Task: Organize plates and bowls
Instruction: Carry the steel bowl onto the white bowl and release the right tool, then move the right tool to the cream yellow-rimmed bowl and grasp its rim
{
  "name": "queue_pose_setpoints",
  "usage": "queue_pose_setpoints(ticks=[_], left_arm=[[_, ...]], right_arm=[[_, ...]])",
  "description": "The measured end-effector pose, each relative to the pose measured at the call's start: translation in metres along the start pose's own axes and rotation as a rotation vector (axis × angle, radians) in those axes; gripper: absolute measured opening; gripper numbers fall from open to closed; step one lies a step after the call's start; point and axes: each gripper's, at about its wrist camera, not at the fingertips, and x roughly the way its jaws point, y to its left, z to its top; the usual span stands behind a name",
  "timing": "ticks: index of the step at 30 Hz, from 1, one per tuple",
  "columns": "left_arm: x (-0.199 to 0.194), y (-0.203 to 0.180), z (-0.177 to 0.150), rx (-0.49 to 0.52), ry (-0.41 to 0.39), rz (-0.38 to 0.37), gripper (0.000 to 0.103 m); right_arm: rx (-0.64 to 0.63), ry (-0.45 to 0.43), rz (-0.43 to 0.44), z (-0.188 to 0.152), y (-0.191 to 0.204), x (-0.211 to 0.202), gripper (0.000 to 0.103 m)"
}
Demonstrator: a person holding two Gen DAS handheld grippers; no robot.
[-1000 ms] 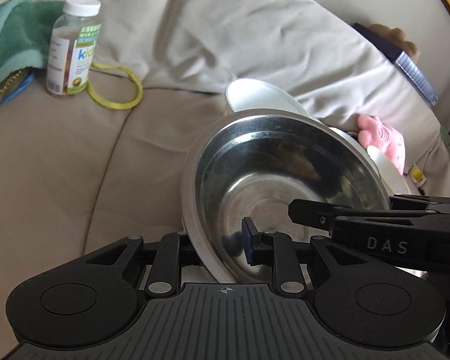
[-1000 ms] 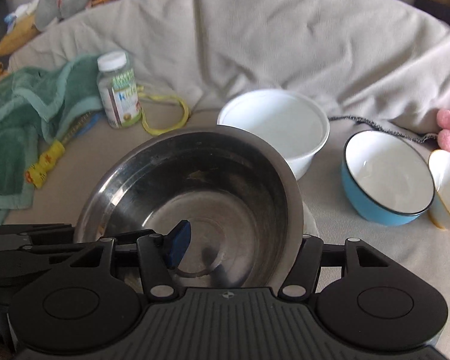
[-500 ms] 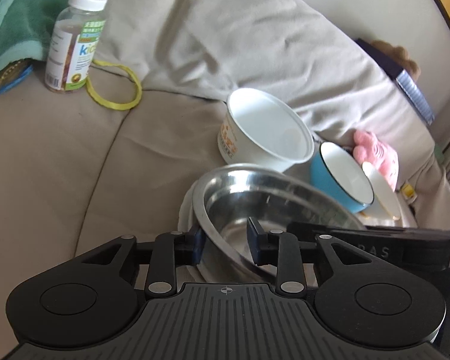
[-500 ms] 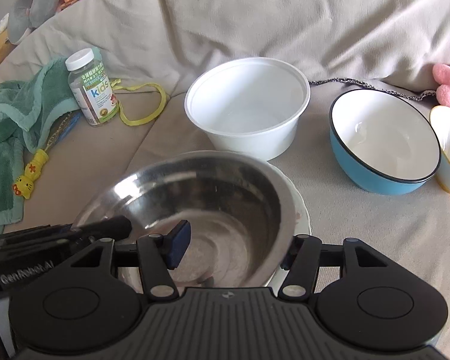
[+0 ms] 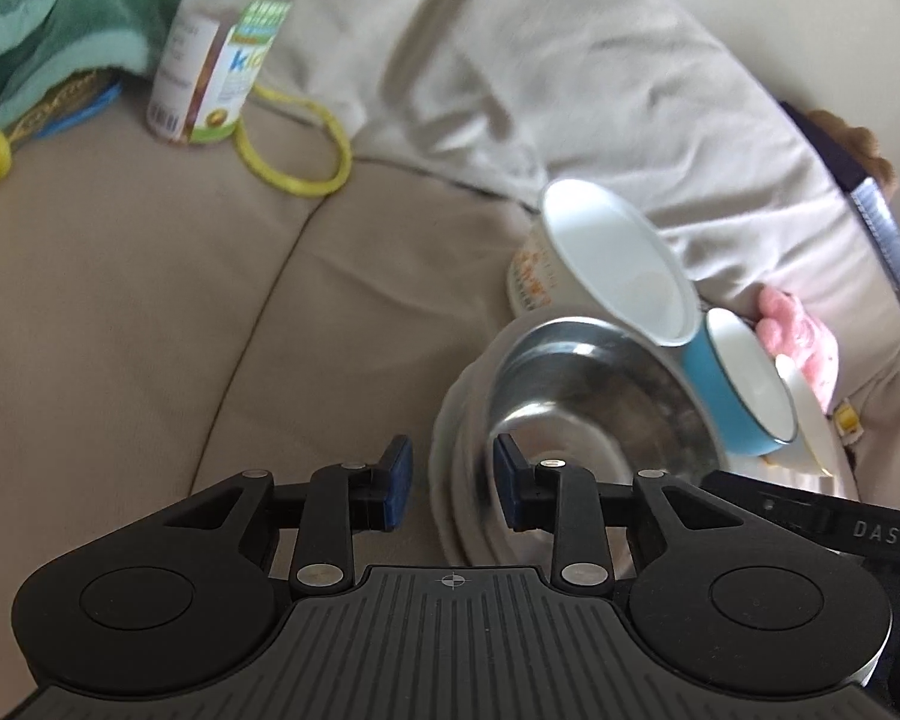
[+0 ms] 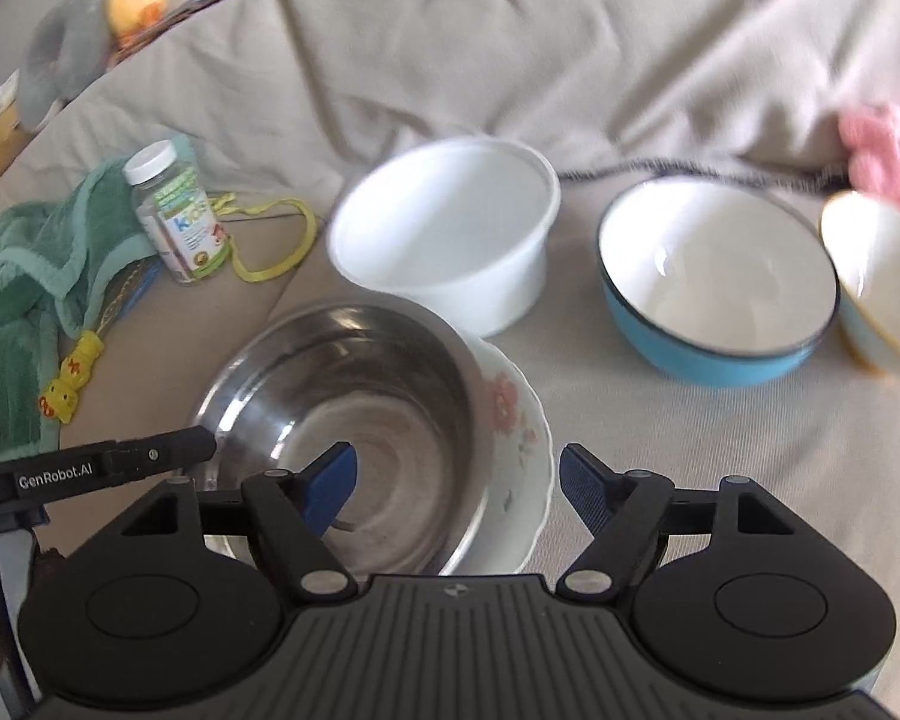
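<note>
A steel bowl (image 6: 354,396) rests inside a stack of white floral plates (image 6: 522,420) on the beige couch; it also shows in the left wrist view (image 5: 594,396), with the plates (image 5: 456,480) under it. My left gripper (image 5: 450,489) is open, its jaws straddling the near rim of the plates and bowl. My right gripper (image 6: 456,480) is open wide, its jaws either side of the bowl's and plates' rim. Behind stand a white plastic bowl (image 6: 450,234), a blue bowl (image 6: 714,282) and a cream bowl (image 6: 876,282).
A vitamin bottle (image 6: 177,216), a yellow cord (image 6: 276,240) and a green towel (image 6: 24,300) lie at the left. A pink plush toy (image 6: 882,150) lies at the far right. Couch cushions (image 6: 570,30) rise behind the bowls.
The steel bowl was lowered from a tilted hold onto the plate stack. Both grippers opened and let go of its rim.
</note>
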Motion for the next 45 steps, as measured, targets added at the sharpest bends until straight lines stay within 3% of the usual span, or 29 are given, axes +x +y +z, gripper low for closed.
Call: queue_pose_setpoints(ticks=[4, 10, 13, 21, 32, 35, 38, 41, 43, 45], left_arm=[[0.018, 0.014, 0.001, -0.088, 0.039, -0.049, 0.038], [0.045, 0.009, 0.000, -0.110, 0.156, -0.082, 0.034], [0.049, -0.002, -0.002, -0.065, 0.177, -0.030, 0.035], [0.047, -0.031, -0.008, 0.028, 0.188, 0.024, 0.060], [0.061, -0.078, -0.033, 0.136, 0.225, -0.119, 0.061], [0.063, -0.088, -0.037, 0.178, 0.204, -0.118, 0.058], [0.057, -0.092, -0.038, 0.211, 0.193, -0.057, 0.047], [0.042, -0.098, -0.039, 0.214, 0.161, -0.011, 0.043], [0.024, -0.105, -0.042, 0.229, 0.086, 0.029, 0.043], [0.007, -0.112, -0.046, 0.232, 0.008, 0.059, 0.043]], right_arm=[[0.130, 0.055, 0.064, -0.004, -0.025, 0.024, 0.075], [0.236, 0.112, 0.156, -0.009, -0.043, 0.052, 0.074], [0.243, 0.127, 0.212, -0.012, -0.044, 0.058, 0.064], [0.100, 0.090, 0.172, -0.020, -0.039, 0.043, 0.056], [0.162, 0.046, 0.125, -0.041, -0.098, -0.003, 0.056], [0.182, 0.035, 0.116, -0.047, -0.111, -0.008, 0.056], [0.169, 0.001, 0.087, -0.049, -0.114, -0.016, 0.057], [0.131, -0.061, 0.039, -0.048, -0.117, -0.038, 0.073], [0.111, -0.105, 0.016, -0.049, -0.124, -0.054, 0.084], [0.109, -0.130, -0.021, -0.052, -0.136, -0.065, 0.085]])
